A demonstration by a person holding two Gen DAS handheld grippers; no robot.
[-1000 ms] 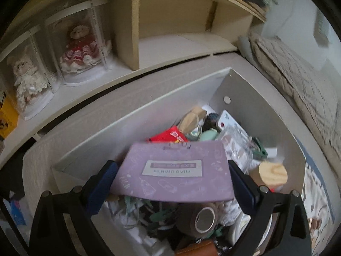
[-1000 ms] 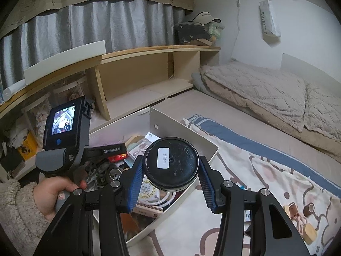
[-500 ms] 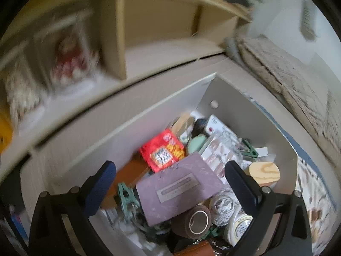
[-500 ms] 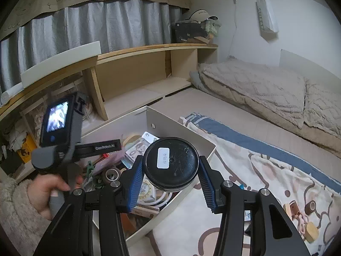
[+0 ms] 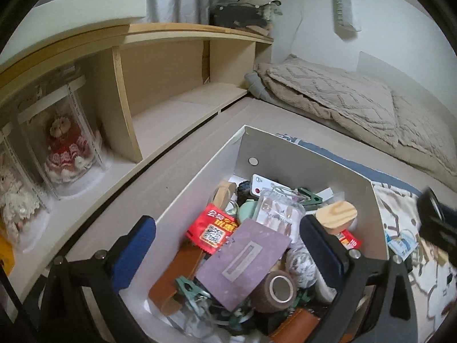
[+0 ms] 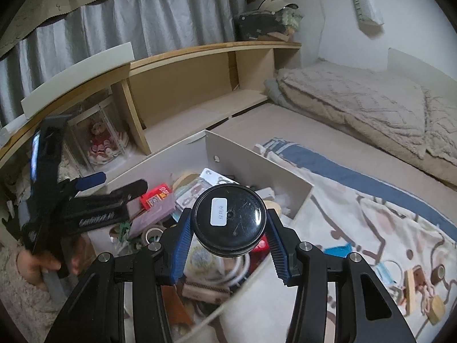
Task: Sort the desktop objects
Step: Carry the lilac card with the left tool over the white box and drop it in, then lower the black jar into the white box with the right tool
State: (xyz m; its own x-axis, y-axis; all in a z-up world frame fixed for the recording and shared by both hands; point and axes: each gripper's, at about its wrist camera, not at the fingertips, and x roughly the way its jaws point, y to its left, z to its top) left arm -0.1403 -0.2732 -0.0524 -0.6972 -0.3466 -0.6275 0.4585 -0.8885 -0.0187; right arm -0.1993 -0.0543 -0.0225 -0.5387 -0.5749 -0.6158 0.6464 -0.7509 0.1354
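A white box holds a pile of small desk objects. A purple card pack lies loose on top of the pile, beside a red packet and a brown tape roll. My left gripper is open and empty above the pile. It also shows in the right wrist view, over the box's left side. My right gripper is shut on a round black lidded jar and holds it above the box's near right side.
A wooden shelf unit with boxed dolls runs behind the box. A patterned mat at right carries small loose items. A beige quilt lies at far right.
My left gripper let go of the purple card pack, which now lies on the pile, and has drawn back and up. The right gripper still holds the black jar, shifted slightly.
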